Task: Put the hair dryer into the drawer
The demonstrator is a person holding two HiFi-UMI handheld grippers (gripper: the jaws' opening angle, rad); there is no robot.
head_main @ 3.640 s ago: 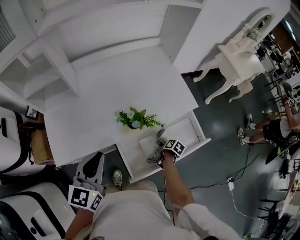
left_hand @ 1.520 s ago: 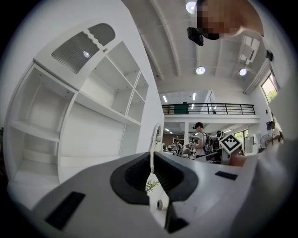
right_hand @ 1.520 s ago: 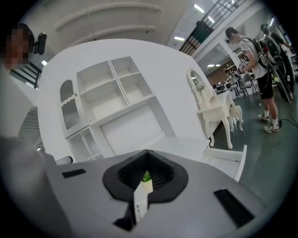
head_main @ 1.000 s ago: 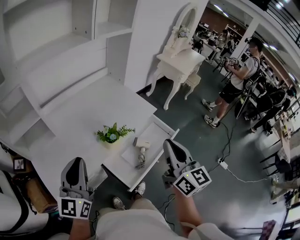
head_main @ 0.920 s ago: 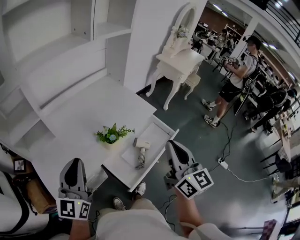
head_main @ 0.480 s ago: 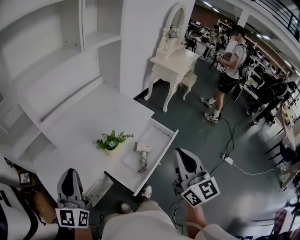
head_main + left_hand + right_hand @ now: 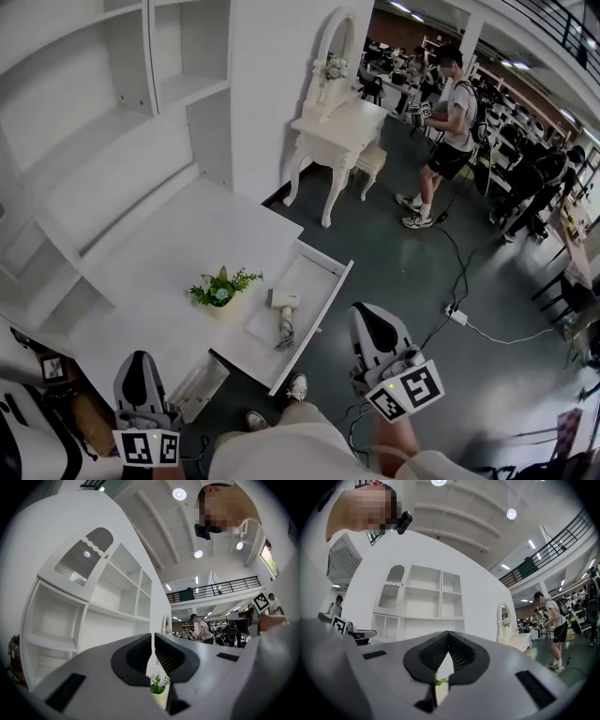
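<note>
The grey-and-white hair dryer (image 7: 284, 316) lies inside the open white drawer (image 7: 309, 274), which sticks out from the white desk (image 7: 159, 272). Neither gripper touches it. My right gripper (image 7: 364, 315) hangs over the dark floor to the right of the drawer front, jaws shut and empty. My left gripper (image 7: 138, 364) is low at the left, over the desk's near corner, also shut with nothing held. In the left gripper view the left gripper's (image 7: 153, 637) jaws meet at the tips. The right gripper's (image 7: 448, 634) jaws likewise meet in the right gripper view.
A small potted plant (image 7: 218, 290) stands on the desk beside the drawer. White shelving (image 7: 112, 103) rises behind. A white dressing table with mirror (image 7: 333, 117) and a standing person (image 7: 448, 108) are further back. A cable and power strip (image 7: 457, 317) lie on the floor.
The right gripper, earlier down at the hair dryer in the drawer, has let go and drawn back. Both grippers have slid lower in the head view over the last second. The dryer stays put.
</note>
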